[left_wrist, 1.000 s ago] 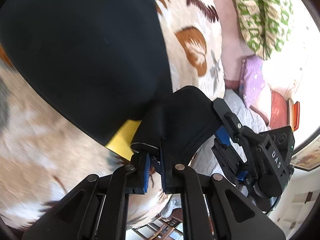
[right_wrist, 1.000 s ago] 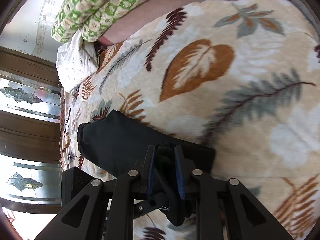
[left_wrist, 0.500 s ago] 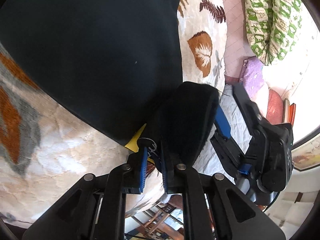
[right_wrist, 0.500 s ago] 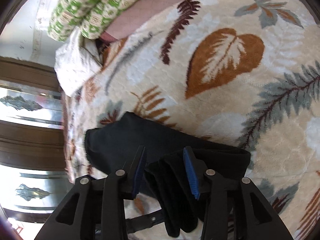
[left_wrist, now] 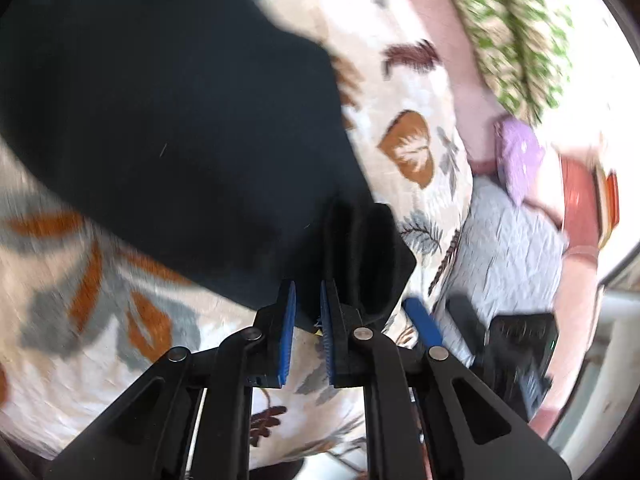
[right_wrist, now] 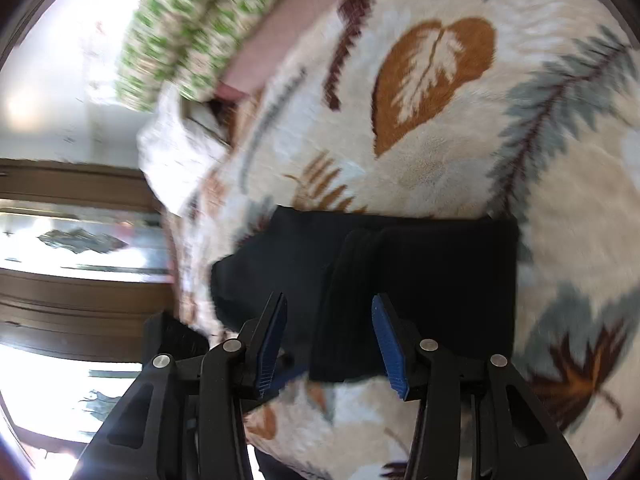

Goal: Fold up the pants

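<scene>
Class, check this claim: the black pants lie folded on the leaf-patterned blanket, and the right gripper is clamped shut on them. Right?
Not quite. The right wrist view shows the right gripper open, its fingers apart above the black pants, which do lie folded on the leaf-patterned blanket.
</scene>
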Available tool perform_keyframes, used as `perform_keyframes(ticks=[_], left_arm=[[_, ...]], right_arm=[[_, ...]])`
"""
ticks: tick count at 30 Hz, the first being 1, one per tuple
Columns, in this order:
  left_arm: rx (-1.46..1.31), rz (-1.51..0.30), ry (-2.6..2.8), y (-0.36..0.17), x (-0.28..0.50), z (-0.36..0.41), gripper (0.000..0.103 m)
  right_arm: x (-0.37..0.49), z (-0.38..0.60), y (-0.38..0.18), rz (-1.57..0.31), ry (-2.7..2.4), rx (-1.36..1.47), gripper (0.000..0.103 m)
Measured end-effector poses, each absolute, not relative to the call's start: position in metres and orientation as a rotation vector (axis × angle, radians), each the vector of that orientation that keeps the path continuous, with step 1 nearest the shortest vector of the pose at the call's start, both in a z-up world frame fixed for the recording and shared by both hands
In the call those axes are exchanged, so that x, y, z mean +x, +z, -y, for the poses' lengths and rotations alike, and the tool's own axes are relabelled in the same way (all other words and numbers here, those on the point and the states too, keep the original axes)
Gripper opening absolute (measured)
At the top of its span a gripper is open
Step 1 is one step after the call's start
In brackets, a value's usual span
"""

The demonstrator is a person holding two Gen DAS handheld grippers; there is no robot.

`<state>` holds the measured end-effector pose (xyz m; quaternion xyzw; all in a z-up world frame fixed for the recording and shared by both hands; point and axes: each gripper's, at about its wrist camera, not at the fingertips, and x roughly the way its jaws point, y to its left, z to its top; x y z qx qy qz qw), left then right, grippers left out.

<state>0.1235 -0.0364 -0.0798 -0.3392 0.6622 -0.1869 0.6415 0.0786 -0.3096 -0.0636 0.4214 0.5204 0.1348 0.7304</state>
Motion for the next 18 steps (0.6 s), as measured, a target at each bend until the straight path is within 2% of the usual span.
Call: perform_keyframes(ticks=[3, 4, 9, 15, 18], left_arm=[[-0.644, -1.508, -0.513, -0.059, 0.136, 0.057, 0.009], [-0.609, -1.520, -0.544, -0.055, 0.138, 0.065, 0.009], [-0.416, -1.615, -0.619, -0.043, 0.150, 0.113, 0.009], [-0.230, -1.631, -0.585, -0.044, 0.167, 0.143, 0.009], [-0.069, -1.617, -0.575, -0.045, 0.168, 0.151, 0.016]], right_arm=[[0.039, 0.321, -0.065, -1.056, 0.283, 1.039, 0.064], [0.026, 0.323, -0.071, -1.034, 0.268, 1.084, 0.065], [-0.013, 0.324, -0.116, -0.916, 0.239, 1.412, 0.065], [-0.018, 0.304, -0.154, -0.795, 0.217, 1.685, 0.065], [-0.016, 0.297, -0.167, -0.755, 0.213, 1.789, 0.065]])
